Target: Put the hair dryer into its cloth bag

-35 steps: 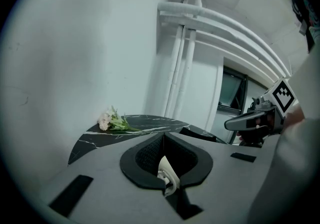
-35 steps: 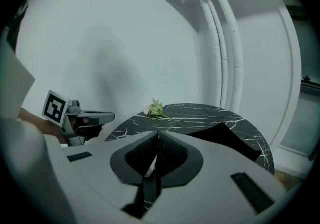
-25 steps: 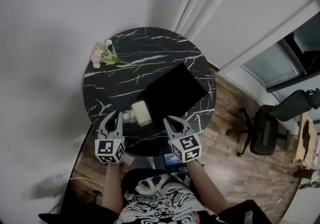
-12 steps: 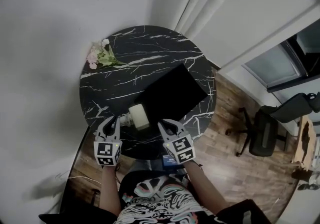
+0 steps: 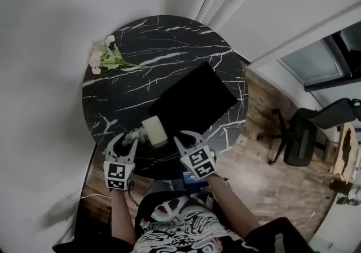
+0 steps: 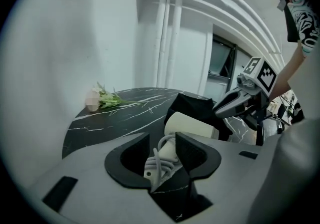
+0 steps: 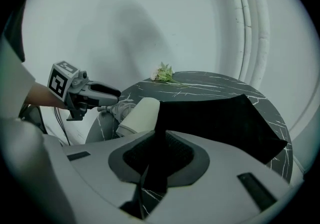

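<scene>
1. The hair dryer (image 5: 153,132), cream-coloured, lies on its side on the round black marble table (image 5: 169,43). It is between the two grippers and a little ahead of their tips, and it is outside its bag.
2. Its narrow end, wrapped in a bundled pale cord (image 6: 159,162), points back toward the left gripper (image 6: 162,142). That gripper's jaws have just been opening and now stand apart.
3. The cord bundle sits in the gap between the left gripper's two pads. The pads flank it on either side, and neither visibly squeezes it.
4. The dryer's wide barrel runs away from the left gripper, ahead and to its right, toward the bag.
5. The cloth bag (image 5: 194,100), black and flat, lies ahead of the right gripper (image 7: 159,135) and spreads away from it across the middle of the table. Its near edge comes right up to that gripper's tips.
6. The right gripper's jaws are closed together, with no gap between the pads. Dark cloth lies directly beyond them, but whether any of it is caught between the pads cannot be told.
7. Seen from the right gripper, the dryer lies ahead and to the left, with its barrel just beside the bag's left edge. The left gripper is farther left, past the dryer.
8. A small bunch of flowers (image 5: 104,57) lies far ahead of the left gripper near the table's far-left rim, well apart from the dryer and the bag.
9. Both grippers are at the table's near rim, angled down toward the tabletop.
</scene>
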### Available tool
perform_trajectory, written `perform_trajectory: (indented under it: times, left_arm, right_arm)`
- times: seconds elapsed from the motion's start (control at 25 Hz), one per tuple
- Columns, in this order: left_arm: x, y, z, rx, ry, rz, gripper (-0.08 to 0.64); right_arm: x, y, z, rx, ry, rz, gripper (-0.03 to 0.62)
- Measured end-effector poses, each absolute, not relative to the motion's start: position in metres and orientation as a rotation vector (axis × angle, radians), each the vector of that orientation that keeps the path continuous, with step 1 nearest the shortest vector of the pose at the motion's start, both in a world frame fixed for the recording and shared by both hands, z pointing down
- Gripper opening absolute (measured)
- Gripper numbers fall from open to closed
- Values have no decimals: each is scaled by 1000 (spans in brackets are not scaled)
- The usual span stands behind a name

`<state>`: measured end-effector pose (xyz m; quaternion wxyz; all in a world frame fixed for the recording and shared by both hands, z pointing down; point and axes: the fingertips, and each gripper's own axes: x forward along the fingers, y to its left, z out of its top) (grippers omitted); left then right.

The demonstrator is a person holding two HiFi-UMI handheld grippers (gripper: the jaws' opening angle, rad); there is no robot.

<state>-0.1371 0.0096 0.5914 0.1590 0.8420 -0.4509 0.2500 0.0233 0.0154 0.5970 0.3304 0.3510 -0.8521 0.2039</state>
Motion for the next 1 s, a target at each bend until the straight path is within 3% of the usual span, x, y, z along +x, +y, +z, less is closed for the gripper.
perform_trajectory:
  times: [0.12,0.24,0.4,0.64,0.92,1.0]
  left_arm:
    - [-135,7,598,2426,-1234,766,187]
    - [-126,12,611,2447,-1105,881,283]
    - [-121,15,623,2478,-1003,1012,299]
    - [-122,25,631,2477,-908,1170,337]
    - [-120,22,645,2486,-858,1288,351]
    - [-120,22,649,2493,-844,1331,350]
  right_arm:
    - [16,15,609,857,-2201,503,23]
    - [14,15,624,790,-2156,453,29]
    - [10,12,637,723,-2137,434,101]
    - [5,13,650,630,-2088,302,126]
    - [10,7,662,624,-2029,323,123]
    - [9,6,661,637,-2037,350,61]
